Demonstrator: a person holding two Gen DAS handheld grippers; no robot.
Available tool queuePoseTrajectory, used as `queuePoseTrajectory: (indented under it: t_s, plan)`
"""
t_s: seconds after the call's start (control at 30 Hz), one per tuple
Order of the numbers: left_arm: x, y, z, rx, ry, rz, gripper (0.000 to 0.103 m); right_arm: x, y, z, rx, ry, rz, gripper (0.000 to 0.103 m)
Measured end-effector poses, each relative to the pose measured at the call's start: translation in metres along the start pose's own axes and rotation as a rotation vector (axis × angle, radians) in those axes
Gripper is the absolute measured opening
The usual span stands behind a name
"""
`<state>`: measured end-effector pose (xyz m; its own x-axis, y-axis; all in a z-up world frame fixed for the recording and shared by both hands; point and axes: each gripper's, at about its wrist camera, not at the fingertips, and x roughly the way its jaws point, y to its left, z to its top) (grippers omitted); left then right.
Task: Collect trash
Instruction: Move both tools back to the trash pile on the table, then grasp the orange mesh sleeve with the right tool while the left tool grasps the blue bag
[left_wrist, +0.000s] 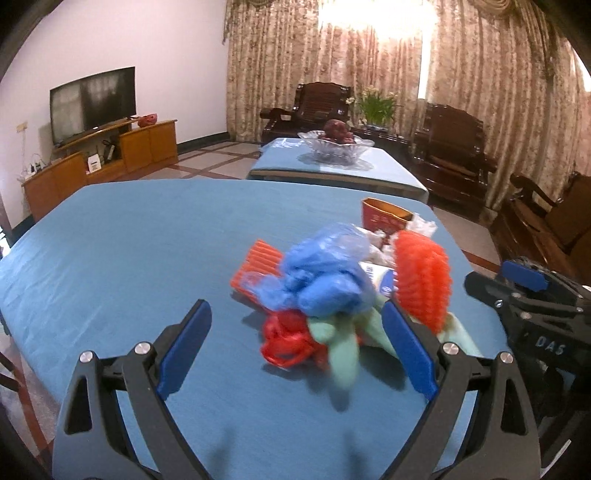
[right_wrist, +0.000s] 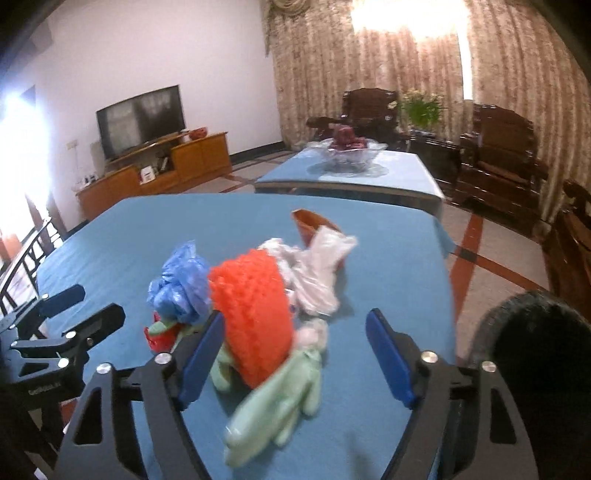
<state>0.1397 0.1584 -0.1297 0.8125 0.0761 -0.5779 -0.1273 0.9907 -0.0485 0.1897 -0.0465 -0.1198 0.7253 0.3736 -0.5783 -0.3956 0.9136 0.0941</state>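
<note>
While both grippers hang wide, empty: left gripper (left_wrist: 297, 345), right gripper (right_wrist: 295, 356) flank trash pile (left_wrist: 332, 284) mid blue table (left_wrist: 129, 240). Light, soft, crumply (bags slippery) — pinch green glove (right_wrist: 284, 391) at bunched middle.

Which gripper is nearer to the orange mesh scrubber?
Right. The right gripper has its open jaws around the base of the orange mesh scrubber. The left gripper, also open, faces the blue plastic bag, the scrubber just outside its right jaw.
</note>
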Motion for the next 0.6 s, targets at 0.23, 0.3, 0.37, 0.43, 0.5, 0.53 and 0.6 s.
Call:
queuePoseTrajectory:
  t_s: [0.23,0.3,0.37,0.43,0.5,0.53,0.6]
  plan:
    - [0.01,0.013,0.004,0.001,0.001,0.016,0.091,0.036,0.011,-0.004,-0.019,0.08,0.065,0.047]
    - [0.014,0.013,0.006,0.005,0.006,0.011,0.091,0.04,0.011,-0.005,-0.022,0.097,0.112,0.028]
    - [0.02,0.013,0.007,0.002,0.013,0.0,0.091,0.038,0.01,-0.003,-0.03,0.09,0.123,0.025]
    - [0.024,0.011,0.008,-0.005,0.016,-0.014,0.091,0.03,0.006,0.0,-0.023,0.07,0.129,0.024]
    - [0.03,0.006,0.012,-0.002,0.014,-0.031,0.09,0.02,-0.003,0.005,0.012,0.044,0.131,0.024]
    - [0.033,0.003,0.015,0.001,0.014,-0.039,0.09,0.018,-0.006,0.007,0.024,0.037,0.133,0.024]
    - [0.04,-0.003,0.018,0.005,0.017,-0.057,0.089,0.014,-0.012,0.01,0.039,0.027,0.135,0.024]
